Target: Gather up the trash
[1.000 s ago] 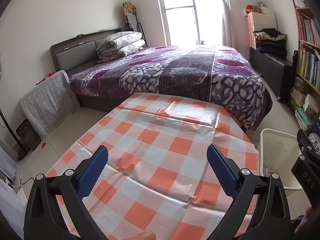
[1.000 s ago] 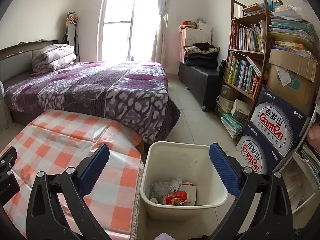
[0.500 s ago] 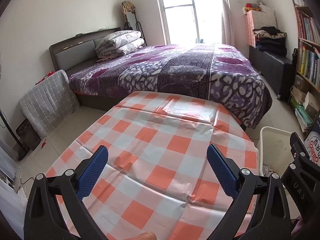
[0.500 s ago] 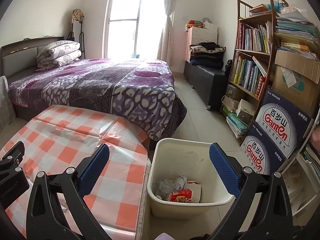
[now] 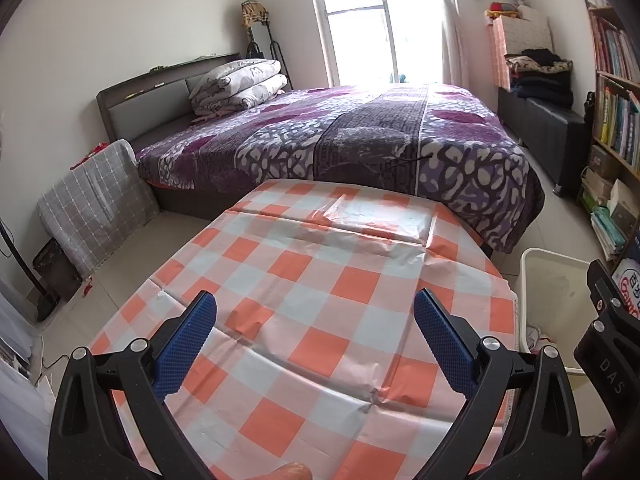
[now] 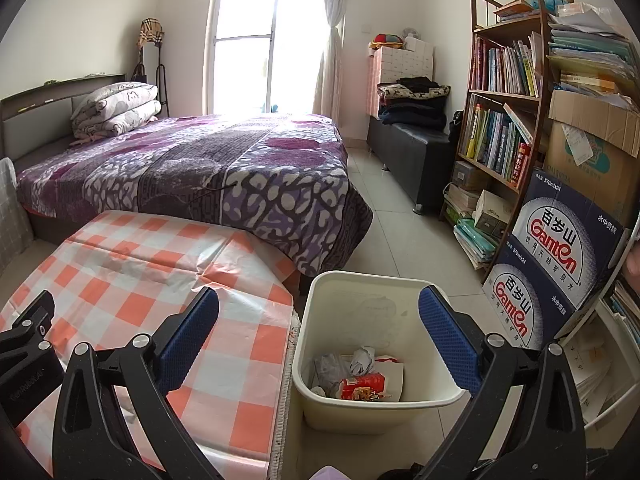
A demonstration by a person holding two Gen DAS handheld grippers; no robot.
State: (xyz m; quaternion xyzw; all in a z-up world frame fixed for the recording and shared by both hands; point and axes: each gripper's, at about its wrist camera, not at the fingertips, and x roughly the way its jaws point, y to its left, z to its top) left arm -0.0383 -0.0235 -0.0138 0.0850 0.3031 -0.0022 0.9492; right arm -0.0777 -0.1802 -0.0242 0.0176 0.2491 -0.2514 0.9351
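A cream trash bin (image 6: 380, 402) stands on the floor right of the table; inside lie crumpled paper (image 6: 362, 358), a red snack packet (image 6: 362, 386) and white wrappers. The bin's rim also shows in the left wrist view (image 5: 552, 258). My right gripper (image 6: 318, 330) is open and empty, above and in front of the bin. My left gripper (image 5: 314, 336) is open and empty over the table with the orange-and-white checked cloth (image 5: 320, 280). No trash shows on the cloth.
A bed with a purple cover (image 6: 200, 160) stands beyond the table. A bookshelf (image 6: 508, 92) and stacked water boxes (image 6: 552, 264) stand right of the bin. A black bench (image 6: 412, 148) stands by the far wall. Tiled floor (image 6: 400, 236) lies between bed and shelf.
Both grippers have drawn back and risen a little, so the table and bin look slightly farther. Both stay open and empty.
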